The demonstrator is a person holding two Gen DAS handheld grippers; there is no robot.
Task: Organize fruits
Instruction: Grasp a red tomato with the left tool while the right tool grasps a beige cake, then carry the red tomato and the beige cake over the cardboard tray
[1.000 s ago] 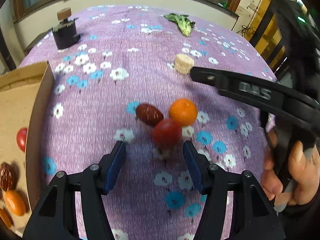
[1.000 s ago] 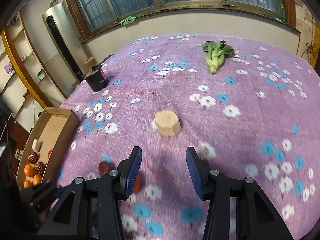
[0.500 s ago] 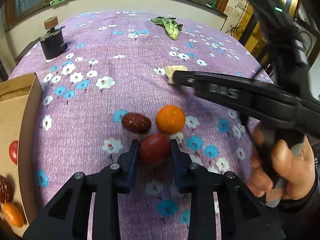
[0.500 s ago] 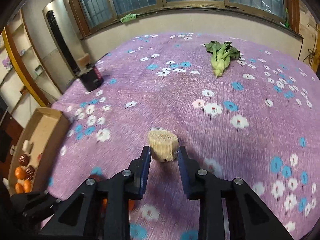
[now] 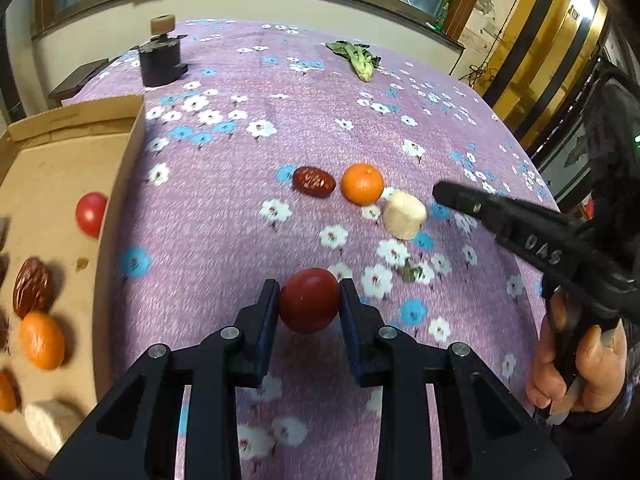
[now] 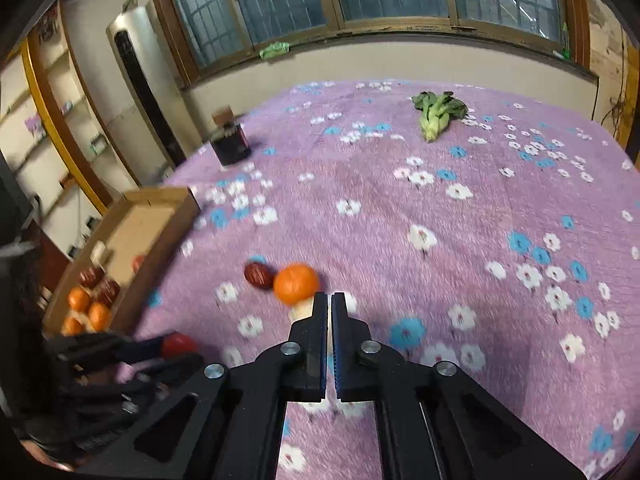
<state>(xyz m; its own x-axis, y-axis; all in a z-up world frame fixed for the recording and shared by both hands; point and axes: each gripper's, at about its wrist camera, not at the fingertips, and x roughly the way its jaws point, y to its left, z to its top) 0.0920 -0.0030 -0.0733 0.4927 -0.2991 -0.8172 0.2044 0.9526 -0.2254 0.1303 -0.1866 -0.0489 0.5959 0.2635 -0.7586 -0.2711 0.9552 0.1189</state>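
Observation:
My left gripper [image 5: 308, 296] is shut on a dark red tomato [image 5: 309, 300] and holds it above the purple flowered cloth [image 5: 248, 152]. A red date [image 5: 314, 182] and an orange [image 5: 362, 184] lie together on the cloth ahead. A pale cylindrical piece [image 5: 404, 216] lies right of the orange. My right gripper [image 6: 329, 300] has its jaws nearly together with nothing between them, and the pale piece [image 6: 302, 312] shows just left of its tips. The cardboard box [image 5: 48, 128] at left holds a tomato [image 5: 91, 214], a date [image 5: 32, 286] and oranges [image 5: 42, 340].
A dark jar with a cork lid [image 5: 160, 58] stands at the back left. A green leafy vegetable [image 5: 358, 60] lies at the far side of the table; it also shows in the right wrist view [image 6: 436, 114]. A green leaf scrap [image 5: 408, 274] lies on the cloth.
My left gripper closed on the tomato and lifted it back toward me and the box. My right gripper closed; the pale piece slipped out and now lies beside the orange.

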